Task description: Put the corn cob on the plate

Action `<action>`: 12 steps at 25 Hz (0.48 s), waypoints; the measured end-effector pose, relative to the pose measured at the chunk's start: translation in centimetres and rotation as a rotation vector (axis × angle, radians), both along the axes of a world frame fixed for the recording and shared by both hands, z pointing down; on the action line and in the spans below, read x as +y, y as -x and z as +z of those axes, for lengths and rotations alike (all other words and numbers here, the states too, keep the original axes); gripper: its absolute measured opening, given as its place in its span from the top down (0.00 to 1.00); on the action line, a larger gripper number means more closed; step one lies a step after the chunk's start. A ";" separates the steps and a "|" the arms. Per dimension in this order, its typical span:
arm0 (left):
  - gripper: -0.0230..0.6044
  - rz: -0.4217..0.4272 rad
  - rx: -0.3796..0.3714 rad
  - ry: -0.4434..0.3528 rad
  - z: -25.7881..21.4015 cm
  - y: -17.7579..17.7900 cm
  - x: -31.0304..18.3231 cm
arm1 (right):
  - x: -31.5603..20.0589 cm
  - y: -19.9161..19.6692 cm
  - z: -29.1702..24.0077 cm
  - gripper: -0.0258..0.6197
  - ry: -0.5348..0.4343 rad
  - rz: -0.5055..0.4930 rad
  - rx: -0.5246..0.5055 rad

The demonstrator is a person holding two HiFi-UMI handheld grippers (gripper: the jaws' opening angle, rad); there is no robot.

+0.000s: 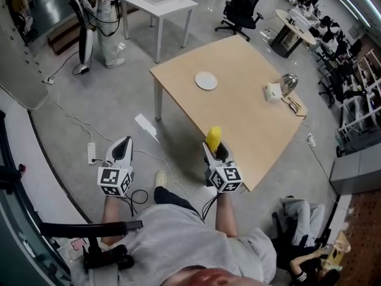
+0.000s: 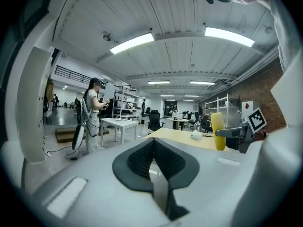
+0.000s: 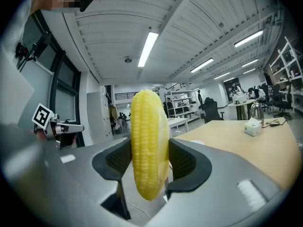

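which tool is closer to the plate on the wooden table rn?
Right. The right tool, holding the corn cob, is at the table's near edge, plate ahead of it. The left tool hangs over the floor, beside the table.

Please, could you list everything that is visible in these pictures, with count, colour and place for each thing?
yellow corn cob: one, yellow, upright between the right gripper's jaws, at the table's near edge
round white plate: one, white, on the wooden table, far part
light wooden table: one, pale brown, centre
small white box: one, white, table's right side
shiny metal vessel: one, silver, beside the box
small white table: one, white, background
black office chair: one, black, beyond the wooden table
standing person: one, pale clothes, beside the white table
left gripper: one, white-grey, shut, empty, over the floor
right gripper: one, white-grey, shut on the corn cob
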State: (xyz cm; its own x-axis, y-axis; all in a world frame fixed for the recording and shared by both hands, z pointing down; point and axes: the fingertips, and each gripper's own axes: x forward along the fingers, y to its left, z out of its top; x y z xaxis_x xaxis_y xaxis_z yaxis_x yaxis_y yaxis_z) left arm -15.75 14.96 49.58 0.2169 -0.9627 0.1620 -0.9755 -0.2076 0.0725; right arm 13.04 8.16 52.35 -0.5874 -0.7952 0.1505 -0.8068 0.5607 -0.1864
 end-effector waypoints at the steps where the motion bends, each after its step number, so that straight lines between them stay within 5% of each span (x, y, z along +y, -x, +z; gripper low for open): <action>1: 0.93 0.005 -0.008 -0.002 -0.4 0.1 -1.0 | -0.9 0.3 -0.2 0.59 -0.003 -0.002 -0.003; 12: 0.93 0.085 -0.037 -0.015 -1.5 1.8 -14.4 | -13.1 3.3 0.0 0.59 0.001 0.046 -0.052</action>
